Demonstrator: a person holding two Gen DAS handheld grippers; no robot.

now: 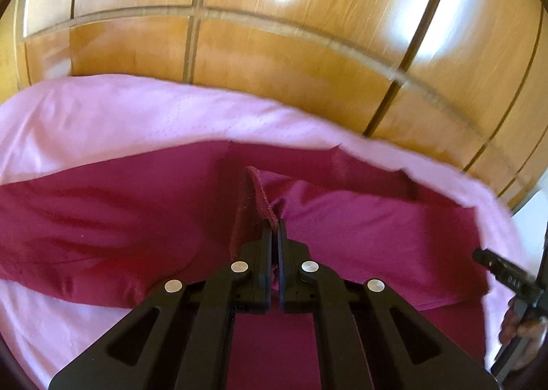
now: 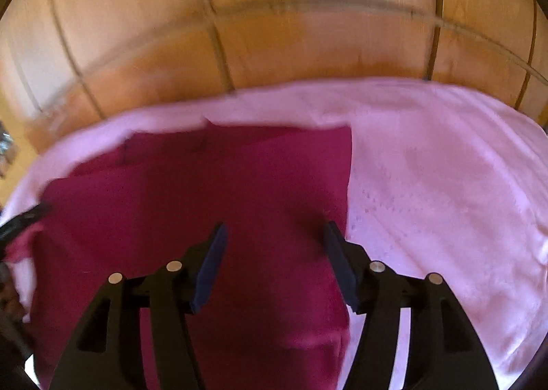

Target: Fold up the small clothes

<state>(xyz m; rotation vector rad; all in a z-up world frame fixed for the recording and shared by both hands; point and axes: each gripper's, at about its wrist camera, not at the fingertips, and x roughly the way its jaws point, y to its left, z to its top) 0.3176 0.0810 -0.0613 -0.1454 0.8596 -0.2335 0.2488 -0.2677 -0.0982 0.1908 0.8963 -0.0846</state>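
Magenta cloth, a small garment (image 1: pixel 102 212), is lying spread across a pale pink sheet (image 1: pixel 85 116) that is covering the surface under both claws; whether that surface is a bed or a tabletop I cannot tell. Behind the sheet, wooden panelled doors (image 1: pixel 274 47) are filling the background and catching bright patches of light.

The left claw (image 1: pixel 274 224) is sitting with its jaws pressed together, pinching a hemmed edge of the garment. That pinched edge is standing up from the rest of the cloth as a narrow raised fold just ahead of the fingertips, while the fabric around it is lying in soft wrinkles.

The right claw (image 2: pixel 275 232) is hovering over the garment (image 2: pixel 205 191) with its jaws standing apart and nothing between them; the cloth's straight right-hand edge is running just beside the right finger. In the left wrist view, this claw (image 1: pixel 479 256) is showing at the far right edge, blurred, with part of a hand (image 1: pixel 520 331) gripping its handle. In the right wrist view, the left claw (image 2: pixel 30 213) is appearing dark and blurred at the left edge, at the garment's border.
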